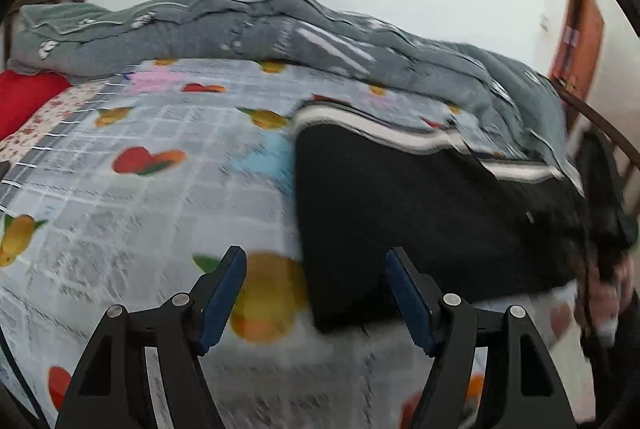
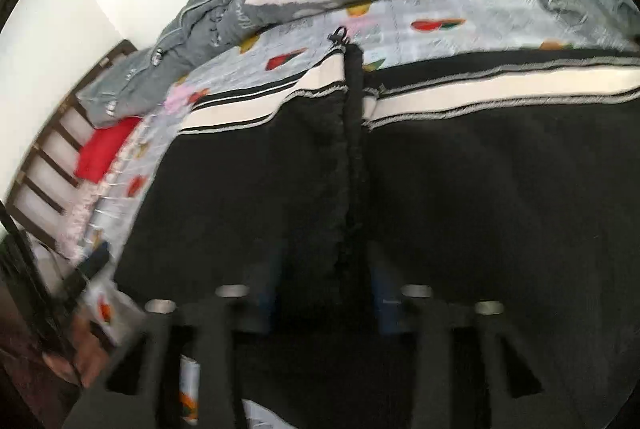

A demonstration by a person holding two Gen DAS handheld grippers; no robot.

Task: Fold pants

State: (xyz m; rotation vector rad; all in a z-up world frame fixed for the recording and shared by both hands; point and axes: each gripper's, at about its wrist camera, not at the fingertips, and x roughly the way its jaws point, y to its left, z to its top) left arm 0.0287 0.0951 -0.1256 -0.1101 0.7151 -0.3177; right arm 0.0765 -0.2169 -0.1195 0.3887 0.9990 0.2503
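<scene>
Fruit-print sheet point(image 1: 140, 197), flat black pants point(image 1: 400, 213), rumpled grey quilt point(image 1: 200, 29)

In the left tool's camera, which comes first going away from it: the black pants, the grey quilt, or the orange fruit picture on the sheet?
From the left tool, which is open:
1. Orange fruit picture printed on the sheet, right between its fingers.
2. Black pants with white stripe, ahead to the right.
3. Grey padded quilt, heaped along the bed's far side.

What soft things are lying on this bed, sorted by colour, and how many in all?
Black: 1, the pants with white side stripes
Grey: 1, the quilt bunched at the far side
Red: 1, the cushion
Patterned fruit print: 1, the bedsheet
Total: 4
</scene>
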